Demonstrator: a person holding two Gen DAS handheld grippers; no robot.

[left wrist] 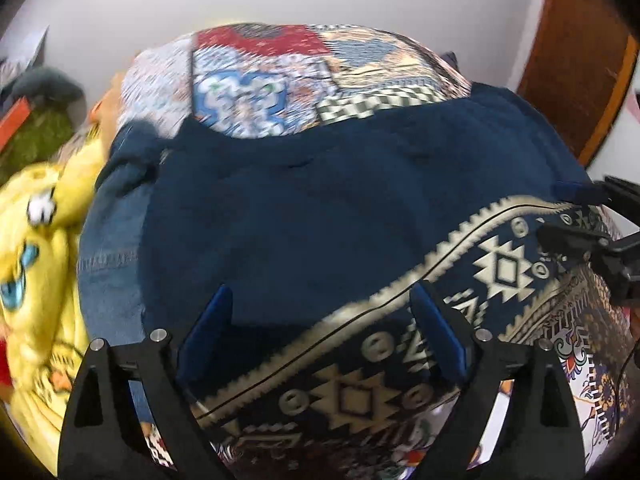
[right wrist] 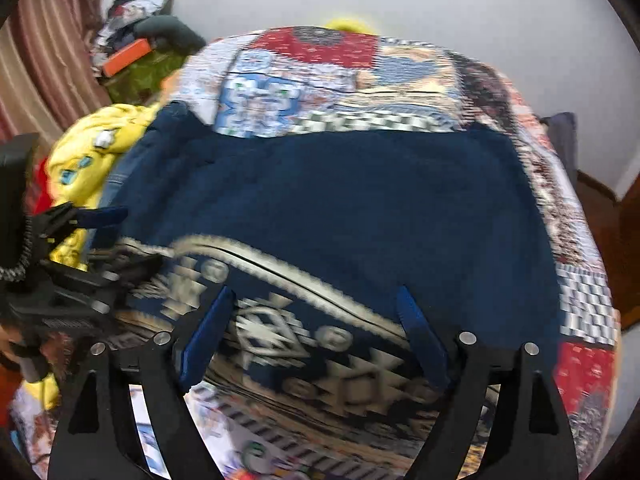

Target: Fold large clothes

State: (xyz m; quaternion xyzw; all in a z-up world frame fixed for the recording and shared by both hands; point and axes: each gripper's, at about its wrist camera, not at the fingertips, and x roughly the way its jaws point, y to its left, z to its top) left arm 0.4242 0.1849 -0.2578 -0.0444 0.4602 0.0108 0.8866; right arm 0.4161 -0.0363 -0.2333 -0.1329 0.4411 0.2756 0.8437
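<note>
A large dark navy garment (left wrist: 320, 200) with a cream geometric patterned band (left wrist: 460, 264) lies spread on the patchwork bedspread (left wrist: 260, 80). It also shows in the right wrist view (right wrist: 340, 200), band (right wrist: 280, 320) nearest me. My left gripper (left wrist: 320, 312) is open above the garment's near edge, holding nothing. My right gripper (right wrist: 316, 312) is open above the patterned band, holding nothing. The right gripper shows at the left view's right edge (left wrist: 580, 216); the left gripper shows at the right view's left edge (right wrist: 88, 240).
A yellow cartoon-print cloth (left wrist: 36, 260) lies left of the garment, with denim (left wrist: 108, 272) under its left edge. A cluttered pile with an orange box (right wrist: 128, 56) sits at back left. White wall (right wrist: 440, 12) behind, wooden door (left wrist: 572, 72) at right.
</note>
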